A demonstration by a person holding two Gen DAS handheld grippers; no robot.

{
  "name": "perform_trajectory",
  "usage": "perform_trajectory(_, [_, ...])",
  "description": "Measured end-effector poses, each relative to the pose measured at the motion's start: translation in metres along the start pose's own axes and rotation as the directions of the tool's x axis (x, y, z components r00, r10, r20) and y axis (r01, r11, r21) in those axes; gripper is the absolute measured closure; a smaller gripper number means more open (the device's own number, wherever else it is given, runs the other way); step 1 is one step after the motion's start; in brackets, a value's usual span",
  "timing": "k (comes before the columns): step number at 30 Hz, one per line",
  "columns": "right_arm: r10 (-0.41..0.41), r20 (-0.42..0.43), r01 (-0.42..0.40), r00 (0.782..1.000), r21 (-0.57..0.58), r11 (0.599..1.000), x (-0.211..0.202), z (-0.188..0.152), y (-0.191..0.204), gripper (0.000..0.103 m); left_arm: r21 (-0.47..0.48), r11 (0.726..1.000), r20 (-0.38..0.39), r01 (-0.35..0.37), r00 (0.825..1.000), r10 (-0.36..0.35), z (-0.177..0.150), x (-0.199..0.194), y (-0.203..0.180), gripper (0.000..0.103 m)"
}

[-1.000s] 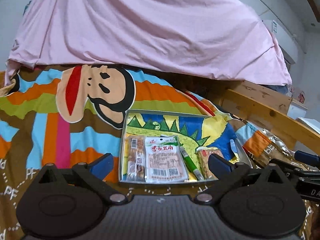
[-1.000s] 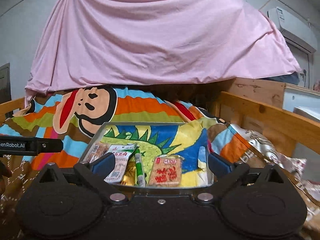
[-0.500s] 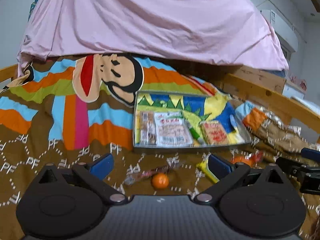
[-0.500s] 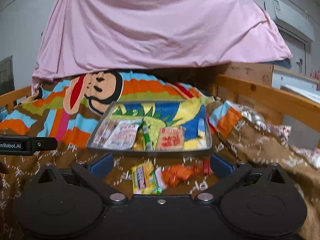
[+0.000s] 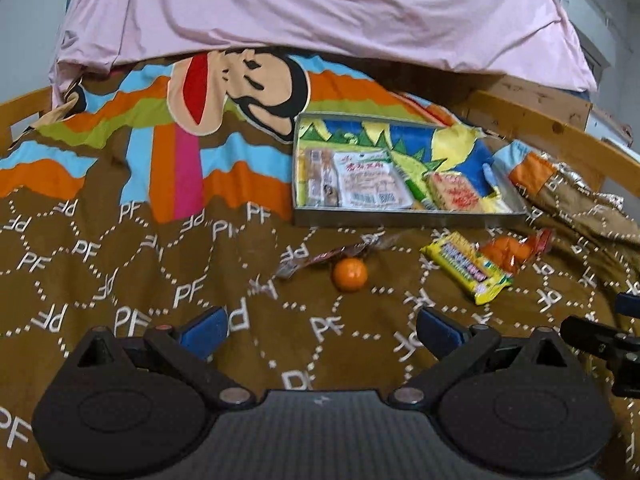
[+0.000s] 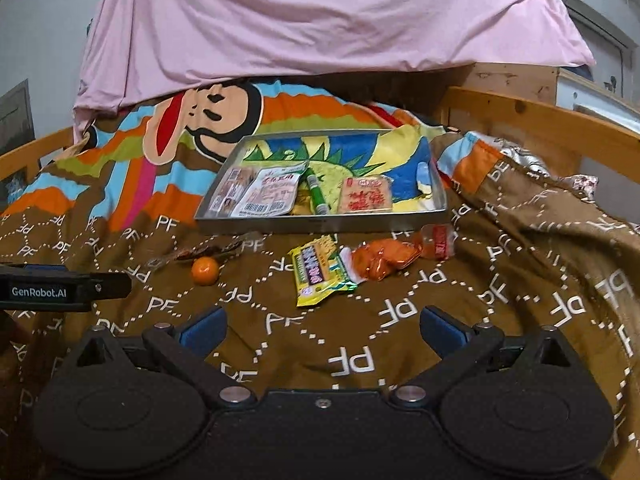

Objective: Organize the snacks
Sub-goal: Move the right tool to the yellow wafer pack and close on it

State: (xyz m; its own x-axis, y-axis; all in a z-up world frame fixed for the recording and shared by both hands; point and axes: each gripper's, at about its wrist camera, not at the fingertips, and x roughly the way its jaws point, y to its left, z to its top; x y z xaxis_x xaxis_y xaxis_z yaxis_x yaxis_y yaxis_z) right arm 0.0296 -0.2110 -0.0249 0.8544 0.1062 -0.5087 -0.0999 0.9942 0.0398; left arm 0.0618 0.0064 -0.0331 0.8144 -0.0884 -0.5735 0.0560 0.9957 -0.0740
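A metal tray (image 5: 400, 221) (image 6: 320, 224) lies on the blanket and holds several snack packs. In front of it lie loose snacks: a small orange (image 5: 350, 275) (image 6: 205, 270), a thin dark wrapped stick (image 5: 332, 254) (image 6: 200, 252), a yellow pack (image 5: 466, 266) (image 6: 320, 270), and an orange pack (image 5: 508, 252) (image 6: 386, 258). A small orange-red pack (image 6: 438, 240) lies to the right of these. My left gripper (image 5: 322, 330) is open and empty, near side of the orange. My right gripper (image 6: 322, 326) is open and empty, near side of the yellow pack.
A brown patterned blanket (image 5: 160, 272) (image 6: 520, 280) covers the bed. A pink sheet (image 5: 320, 8) (image 6: 320, 16) hangs behind. A wooden bed rail (image 5: 560, 136) (image 6: 540, 120) runs along the right.
Both grippers have pulled back from the tray and tilted down. The loose snacks in front of the tray have come into view. Both stay open.
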Motion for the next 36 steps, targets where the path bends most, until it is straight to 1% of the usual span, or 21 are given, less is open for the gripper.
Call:
perform_trajectory(5, [0.010,-0.021,-0.010,1.000,0.001,1.000,0.004,-0.002,0.002,0.001,0.005,1.000,-0.022,-0.020,1.000,0.020,-0.003,0.002,0.004,0.001])
perform_trajectory(9, [0.022,-0.033,-0.022,0.999,0.002,1.000,0.008,-0.003,0.003,0.001,0.020,0.999,-0.024,-0.031,0.999,0.031,-0.002,0.003,0.004,0.001])
perform_trajectory(24, [0.051,-0.070,-0.051,0.996,0.009,0.999,0.027,-0.005,0.005,0.001,0.056,0.997,-0.071,-0.053,0.996,0.057,-0.003,0.019,0.005,0.001])
perform_trajectory(30, [0.079,-0.070,-0.081,0.994,-0.021,0.996,0.042,0.005,0.008,0.001,0.052,0.996,-0.090,-0.067,0.993,0.071,0.003,0.027,0.008,0.001])
perform_trajectory(33, [0.095,-0.055,-0.098,0.994,-0.048,0.994,0.051,0.014,0.012,0.001,0.036,0.997,-0.099,-0.070,0.992,0.073,0.006,0.031,0.010,0.001])
perform_trajectory(36, [0.110,-0.038,-0.112,0.993,-0.059,0.992,0.061,0.024,0.015,0.001,0.045,0.996,-0.101,-0.074,0.992,0.078,0.010,0.035,0.011,0.001])
